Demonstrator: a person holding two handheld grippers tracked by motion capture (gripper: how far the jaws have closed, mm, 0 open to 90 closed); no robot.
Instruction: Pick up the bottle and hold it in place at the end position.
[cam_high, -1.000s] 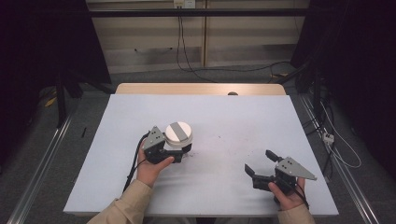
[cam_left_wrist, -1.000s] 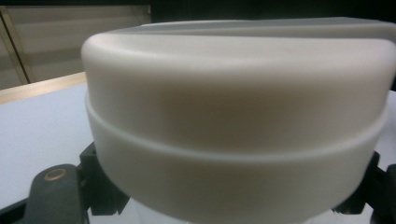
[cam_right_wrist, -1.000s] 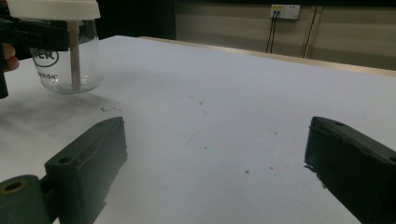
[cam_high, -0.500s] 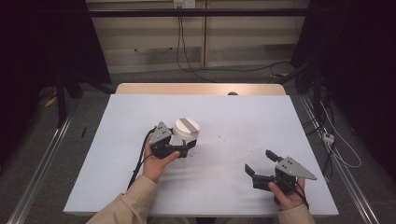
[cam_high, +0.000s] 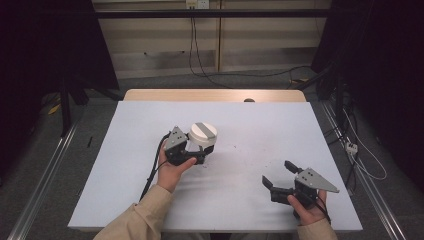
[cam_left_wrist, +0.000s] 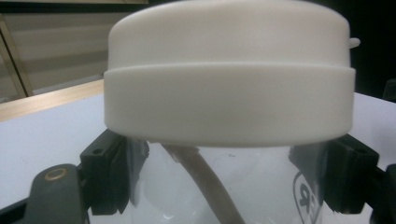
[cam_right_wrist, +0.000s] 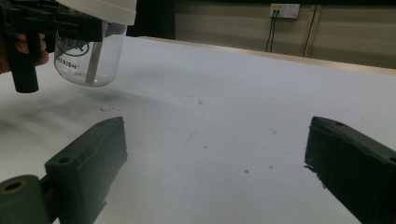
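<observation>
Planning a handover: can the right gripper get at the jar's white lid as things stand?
Probably yes: the right gripper is open, with bare table up to the white lid. The left gripper clamps the clear jar below it.

A lab or recording studio rather than a home: a bare white table (cam_high: 150, 200) stands alone, with black curtains (cam_high: 45, 45) hung on both sides, metal floor rails (cam_high: 45, 200) beside it, loose cables (cam_high: 200, 60) running to a wall socket (cam_high: 196, 4), and plain beige wall panels (cam_high: 150, 45) behind
</observation>
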